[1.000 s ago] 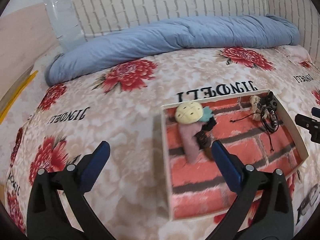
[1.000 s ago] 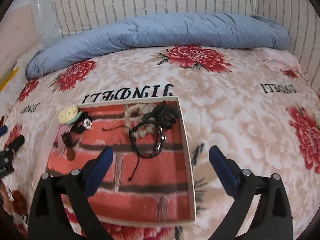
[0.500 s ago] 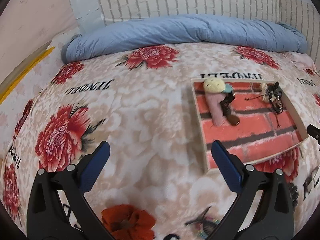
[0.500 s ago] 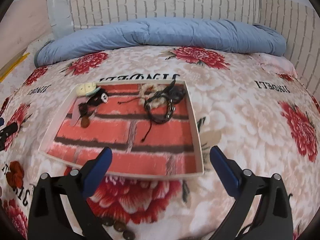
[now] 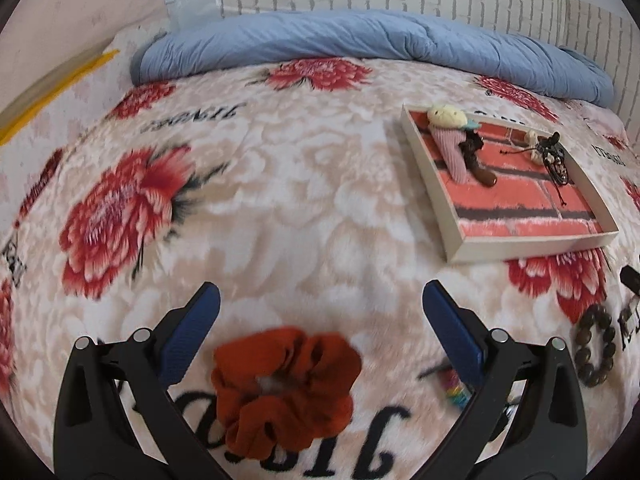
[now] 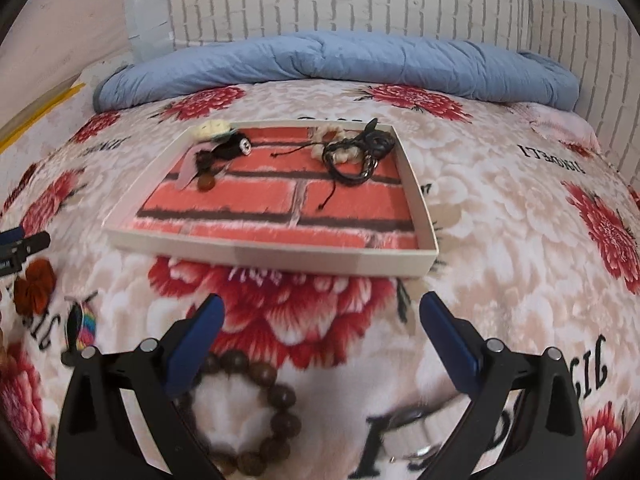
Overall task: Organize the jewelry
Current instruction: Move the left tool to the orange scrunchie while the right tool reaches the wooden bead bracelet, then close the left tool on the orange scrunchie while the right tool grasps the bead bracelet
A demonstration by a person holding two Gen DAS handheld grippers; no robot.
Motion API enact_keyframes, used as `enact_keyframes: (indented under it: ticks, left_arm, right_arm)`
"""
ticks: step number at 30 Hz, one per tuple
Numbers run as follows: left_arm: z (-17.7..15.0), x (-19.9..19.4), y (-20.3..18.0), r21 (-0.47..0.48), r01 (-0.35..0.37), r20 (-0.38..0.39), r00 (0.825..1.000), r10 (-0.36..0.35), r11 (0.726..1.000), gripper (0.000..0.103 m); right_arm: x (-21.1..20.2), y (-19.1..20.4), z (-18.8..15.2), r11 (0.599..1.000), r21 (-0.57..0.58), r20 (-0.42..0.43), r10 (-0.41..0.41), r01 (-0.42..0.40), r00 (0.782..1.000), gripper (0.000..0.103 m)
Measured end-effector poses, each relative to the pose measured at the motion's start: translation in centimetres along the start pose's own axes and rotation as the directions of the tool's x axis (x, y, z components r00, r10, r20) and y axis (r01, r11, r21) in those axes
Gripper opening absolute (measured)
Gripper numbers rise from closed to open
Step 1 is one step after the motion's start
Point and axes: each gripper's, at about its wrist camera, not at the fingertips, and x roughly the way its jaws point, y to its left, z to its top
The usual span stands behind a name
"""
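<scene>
1. My left tongs (image 5: 320, 312) gape wide and hold nothing; the orange scrunchie (image 5: 286, 390) lies on the bedspread (image 5: 280, 208) right between and just below their blue tips.
2. My right tongs (image 6: 320, 320) are just as wide apart and just as empty, with the brown bead bracelet (image 6: 244, 412) under the left finger, toward the near edge of the bed.
3. The tray (image 6: 276, 254) sits further up the bedspread, already carrying a black cord bracelet (image 6: 352, 160) in its far right corner and a pink hair tie with a cream charm (image 5: 452, 152) in its far left corner.
4. A small rainbow-striped piece (image 6: 86, 326) also lies loose, between scrunchie and beads.
5. Risk: the plush cover is soft, so closing low could pinch blanket along with the scrunchie and drag it.
6. Risk: the beads are round and smooth; a grip on one bead may slip, I think.
7. Risk: both tongs work close together near the bed's near edge and could collide.
</scene>
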Motion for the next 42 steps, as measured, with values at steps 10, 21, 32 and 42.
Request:
enact_keyframes:
  ticks: [10,21,32,42]
  left_arm:
    - [-3.6,1.4,1.9,-0.005,-0.003,-0.046,0.999,0.003,1.0,0.098]
    - [-5.5,1.9,1.5,0.039,-0.009,-0.041,0.999,0.011,0.999,0.098]
    - [-5.7,2.3,1.2,0.05,0.011,-0.042,0.999,-0.008,0.999,0.098]
    - [-5.7,2.6,1.3,0.04,0.03,-0.049,0.998,-0.028,0.999,0.098]
  right_arm:
    - [0.0,1.0,-3.3,0.998,-0.011,-0.039,-0.054,0.054,0.998,0.096]
    - [0.4,1.0,-4.2,0.998,0.004,-0.03,-0.065,0.065,0.997,0.096]
    - [0.7,1.9,-4.8,0.996,-0.037,-0.028,-0.082,0.081,0.996,0.096]
    - [1.0,1.7,-4.9,0.997,-0.031,-0.033,-0.065,0.064,0.997,0.095]
